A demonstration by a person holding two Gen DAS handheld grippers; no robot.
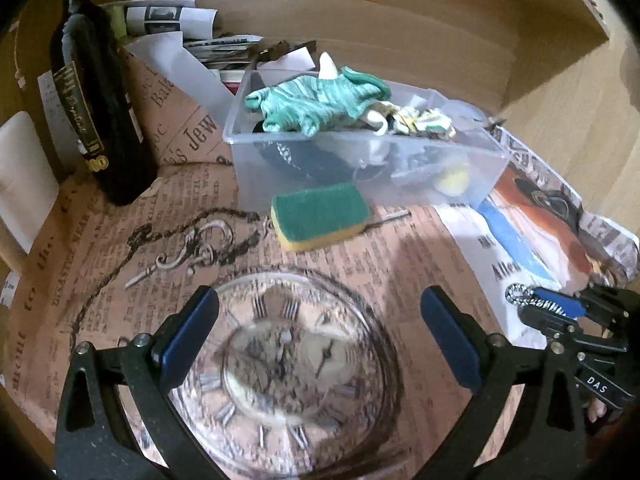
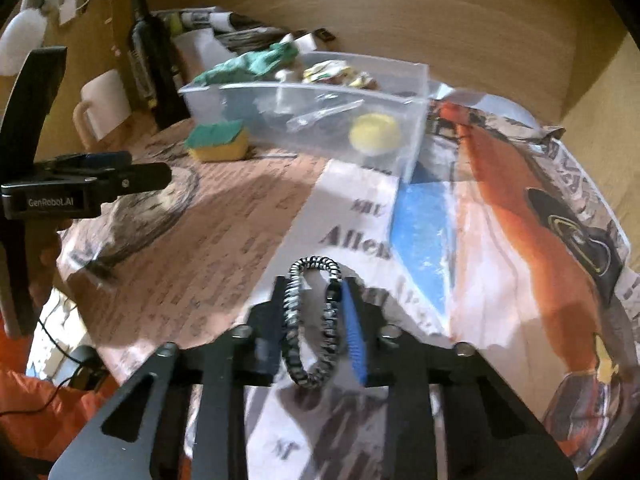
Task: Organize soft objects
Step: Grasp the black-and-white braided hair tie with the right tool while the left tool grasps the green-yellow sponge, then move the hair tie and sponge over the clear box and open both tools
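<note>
A clear plastic bin (image 1: 460,160) (image 2: 412,128) stands at the back of the table. It holds a green knit glove (image 1: 316,104) (image 2: 244,66), a crumpled patterned cloth (image 1: 424,120) (image 2: 336,74) and a yellow round sponge (image 1: 454,180) (image 2: 374,134). A green-and-yellow sponge (image 1: 320,216) (image 2: 218,140) lies on the table in front of the bin. My left gripper (image 1: 320,332) is open and empty above the printed clock face. My right gripper (image 2: 316,320) is shut on a black-and-white braided band (image 2: 312,320) (image 1: 520,296), held above the table to the bin's right front.
A dark wine bottle (image 1: 100,120) (image 2: 150,64) stands back left beside stacked papers (image 1: 192,32). A white mug (image 2: 102,104) is at the left. Printed paper (image 1: 120,240) covers the table; a wooden wall (image 1: 440,20) closes the back and right.
</note>
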